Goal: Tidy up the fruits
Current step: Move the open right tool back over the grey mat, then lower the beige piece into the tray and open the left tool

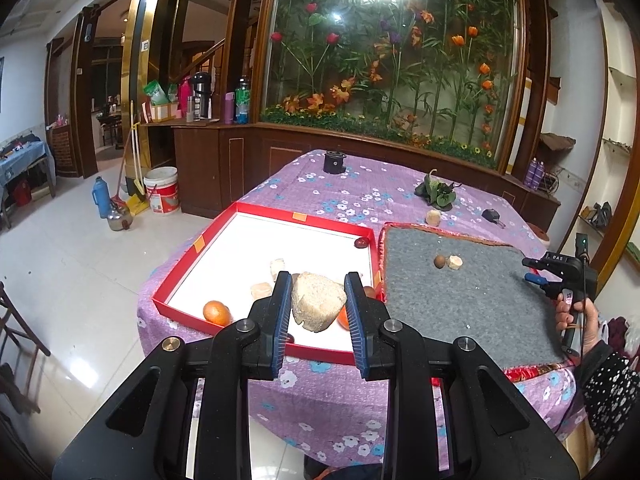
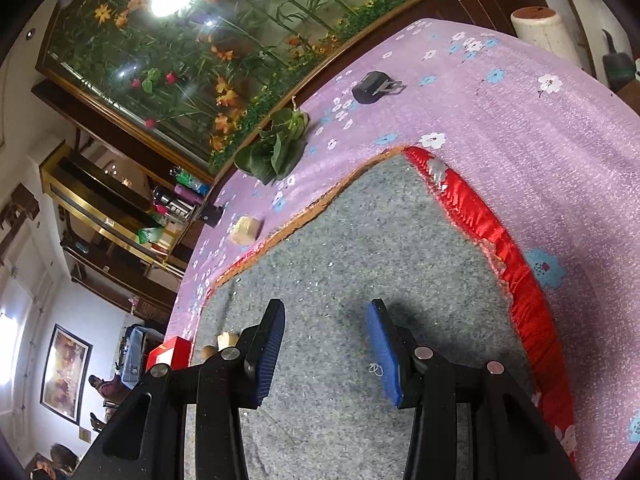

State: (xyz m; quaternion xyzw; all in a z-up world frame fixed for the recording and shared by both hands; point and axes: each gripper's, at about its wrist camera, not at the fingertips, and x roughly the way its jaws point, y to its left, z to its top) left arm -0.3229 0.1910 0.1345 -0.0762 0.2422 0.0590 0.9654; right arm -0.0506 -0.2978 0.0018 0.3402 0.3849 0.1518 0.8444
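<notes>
My left gripper [image 1: 318, 294] is shut on a large pale beige chunk [image 1: 317, 305] and holds it above the red box [image 1: 224, 224] with the white floor. In the box lie an orange fruit [image 1: 217, 313], a dark red fruit [image 1: 361, 243] and pale chunks [image 1: 263, 290]. On the grey mat [image 1: 460, 300] sit a small brown fruit [image 1: 439, 261] and a pale piece [image 1: 455, 262]. My right gripper [image 2: 326, 338] is open and empty above the grey mat [image 2: 360, 240]; it also shows in the left wrist view [image 1: 560, 270]. The brown fruit [image 2: 209, 351] and pale piece [image 2: 227, 339] show at its left.
A purple flowered cloth [image 1: 352, 196] covers the table. On it lie a leafy green vegetable [image 2: 276, 148], a pale chunk [image 2: 246, 230], a black clip [image 2: 372, 86] and a black cylinder [image 1: 334, 162]. A wooden cabinet with a flower display stands behind.
</notes>
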